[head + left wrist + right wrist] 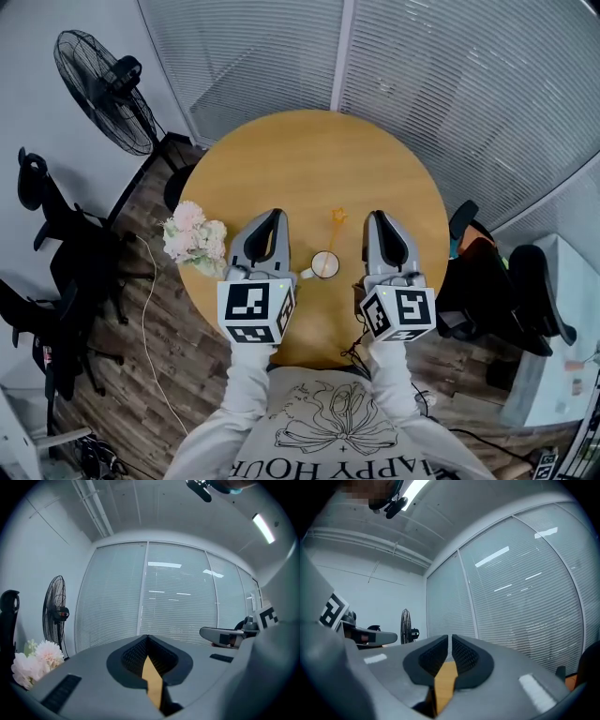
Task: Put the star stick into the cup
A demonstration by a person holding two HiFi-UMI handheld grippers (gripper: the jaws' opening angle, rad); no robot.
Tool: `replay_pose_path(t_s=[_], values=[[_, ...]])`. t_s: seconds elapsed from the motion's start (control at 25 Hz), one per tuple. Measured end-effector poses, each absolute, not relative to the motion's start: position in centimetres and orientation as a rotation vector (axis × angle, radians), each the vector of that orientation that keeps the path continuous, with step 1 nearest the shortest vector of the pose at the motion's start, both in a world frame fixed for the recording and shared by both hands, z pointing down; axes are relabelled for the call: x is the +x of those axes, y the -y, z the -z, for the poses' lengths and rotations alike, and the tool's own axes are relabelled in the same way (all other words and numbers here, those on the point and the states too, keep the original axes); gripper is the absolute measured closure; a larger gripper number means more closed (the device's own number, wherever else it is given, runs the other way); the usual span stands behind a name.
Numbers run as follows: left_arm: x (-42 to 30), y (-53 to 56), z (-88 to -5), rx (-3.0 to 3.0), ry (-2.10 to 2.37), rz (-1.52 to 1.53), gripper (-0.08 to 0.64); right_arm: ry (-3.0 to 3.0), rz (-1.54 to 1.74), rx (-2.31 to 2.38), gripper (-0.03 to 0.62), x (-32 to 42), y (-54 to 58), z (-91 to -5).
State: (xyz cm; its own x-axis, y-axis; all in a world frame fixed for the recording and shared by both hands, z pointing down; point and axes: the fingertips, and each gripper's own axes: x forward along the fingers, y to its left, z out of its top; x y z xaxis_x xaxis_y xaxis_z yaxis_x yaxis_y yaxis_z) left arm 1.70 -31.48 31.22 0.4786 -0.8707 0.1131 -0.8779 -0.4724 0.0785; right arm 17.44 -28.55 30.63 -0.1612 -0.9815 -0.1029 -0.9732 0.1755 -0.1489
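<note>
left gripper (276, 216) pinched closed, right gripper (376, 217) nearly closed, star stick (335, 222) beside cup (325, 264)

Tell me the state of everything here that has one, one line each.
Left gripper: shut, empty.
Right gripper: shut, empty.
Cup: upright on the table, no stick inside.
Star stick: lying on the table beyond the cup.
Fan: standing, blades' motion unclear.

Grey left claw (277, 215), grey right claw (376, 217), marker cubes (255, 312), white sleeves (246, 386)
</note>
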Motion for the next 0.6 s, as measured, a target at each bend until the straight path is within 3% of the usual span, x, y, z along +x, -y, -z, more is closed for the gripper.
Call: replay_pose_path(t_s=[0.6], values=[[2.16,31.51,-31.1,2.602,1.521,-0.085,0.554,-2.273,0.091,-1.91,0.56,17.26,28.69,-31.06]])
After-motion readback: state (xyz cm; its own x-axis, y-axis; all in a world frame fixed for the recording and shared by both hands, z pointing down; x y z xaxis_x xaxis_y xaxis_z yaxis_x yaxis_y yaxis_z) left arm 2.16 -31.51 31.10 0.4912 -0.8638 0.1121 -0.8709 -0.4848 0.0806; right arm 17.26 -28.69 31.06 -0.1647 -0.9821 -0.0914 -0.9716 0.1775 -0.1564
